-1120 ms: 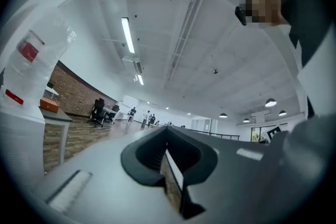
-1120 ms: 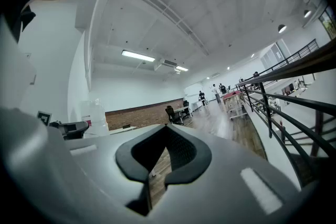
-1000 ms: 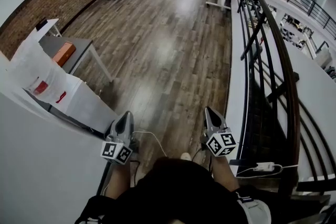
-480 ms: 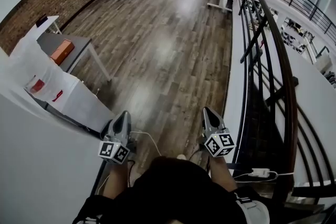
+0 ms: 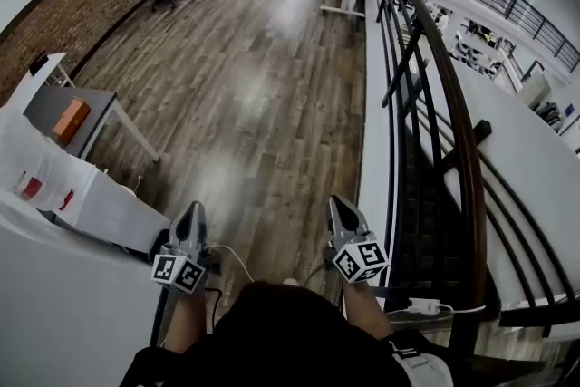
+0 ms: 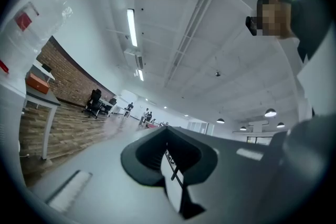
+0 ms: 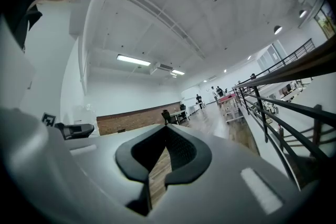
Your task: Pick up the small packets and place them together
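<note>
As the person (image 5: 290, 331) stands on the wooden floor (image 5: 263, 86): black railing (image 5: 458, 131) runs along the right.
Left gripper (image 5: 190, 209): clenched, nothing between its jaws.
Right gripper (image 5: 335, 203): clenched too, empty.
Packets: cannot tell where; an orange box (image 5: 71, 120) lies on the grey table (image 5: 92, 102), far left, well apart from both grippers.

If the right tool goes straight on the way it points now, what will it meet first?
Nothing near, it seems: the right tool points along open floor, railing at its right. Depth is unclear.
</note>
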### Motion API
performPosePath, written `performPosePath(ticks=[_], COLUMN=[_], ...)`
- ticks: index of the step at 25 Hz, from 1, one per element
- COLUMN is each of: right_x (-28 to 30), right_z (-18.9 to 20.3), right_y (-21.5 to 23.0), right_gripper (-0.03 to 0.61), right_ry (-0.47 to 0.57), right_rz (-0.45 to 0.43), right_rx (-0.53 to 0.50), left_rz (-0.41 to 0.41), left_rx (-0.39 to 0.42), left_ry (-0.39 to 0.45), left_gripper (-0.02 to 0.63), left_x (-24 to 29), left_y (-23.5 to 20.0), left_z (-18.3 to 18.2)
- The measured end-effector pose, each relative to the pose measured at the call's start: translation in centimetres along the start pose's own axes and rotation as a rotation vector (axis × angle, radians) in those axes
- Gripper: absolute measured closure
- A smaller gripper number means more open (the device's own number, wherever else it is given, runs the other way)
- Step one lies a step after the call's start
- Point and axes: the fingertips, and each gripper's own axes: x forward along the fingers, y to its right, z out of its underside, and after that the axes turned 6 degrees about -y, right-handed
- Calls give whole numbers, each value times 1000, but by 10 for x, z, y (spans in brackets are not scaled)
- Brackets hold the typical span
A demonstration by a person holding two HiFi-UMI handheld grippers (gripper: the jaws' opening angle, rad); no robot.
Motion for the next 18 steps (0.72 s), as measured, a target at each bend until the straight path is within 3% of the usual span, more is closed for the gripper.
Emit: performPosePath(ticks=[9, 18], right_x=[-22, 10], right_z=[-24, -14], right_y=[66, 104], right_gripper=[577, 577], right_ry=[65, -9], right_rz=[77, 144], right_rx=[25, 18], left_rz=[80, 108], left_rx=[48, 35], left_ry=[-42, -82], left_gripper=[615, 615], left_x=[68, 134], left_y=[38, 14], left_z=[21, 42])
